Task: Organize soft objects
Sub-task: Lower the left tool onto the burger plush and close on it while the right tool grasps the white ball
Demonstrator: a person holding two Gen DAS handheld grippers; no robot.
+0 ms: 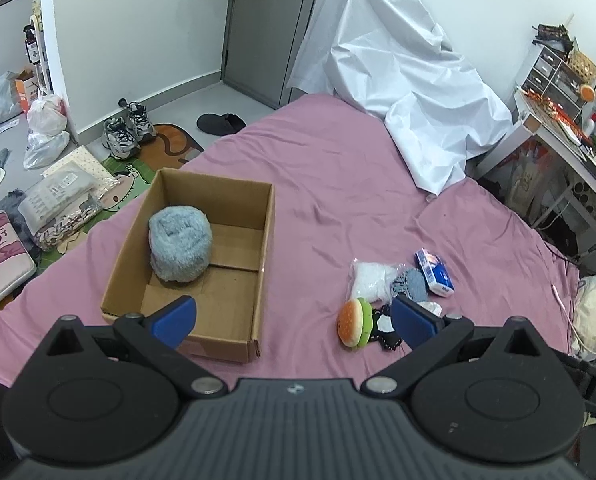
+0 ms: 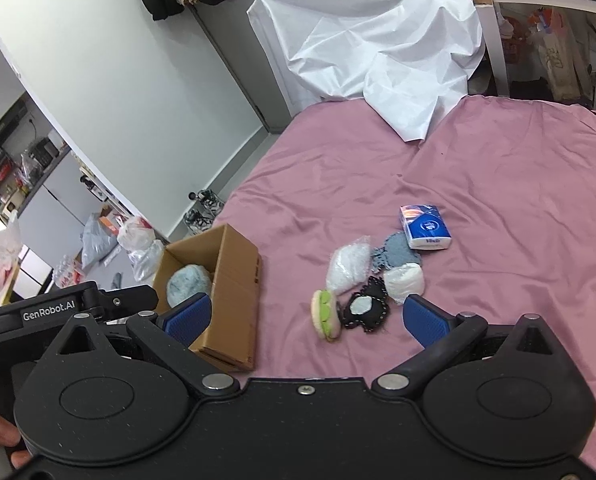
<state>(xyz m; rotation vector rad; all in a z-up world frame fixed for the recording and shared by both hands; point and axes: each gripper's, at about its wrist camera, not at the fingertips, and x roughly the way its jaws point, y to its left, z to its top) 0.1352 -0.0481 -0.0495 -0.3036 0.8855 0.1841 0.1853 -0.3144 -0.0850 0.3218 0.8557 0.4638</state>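
My left gripper [image 1: 294,322] and right gripper [image 2: 305,318]: both spread wide, empty. Fluffy blue item [image 1: 180,249] in cardboard box [image 1: 268,232]. Remaining: burger plush [image 2: 327,315], tissue pack [image 2: 425,227], other soft pieces loose on bed [image 2: 518,208]. Judged early stage.

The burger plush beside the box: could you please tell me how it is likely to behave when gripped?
The burger plush looks stuffed, so it will probably squash between the fingers rather than resist. It seems light for its bulk. It rests on its rim on the pink sheet, so a sideways nudge may well tip it flat.
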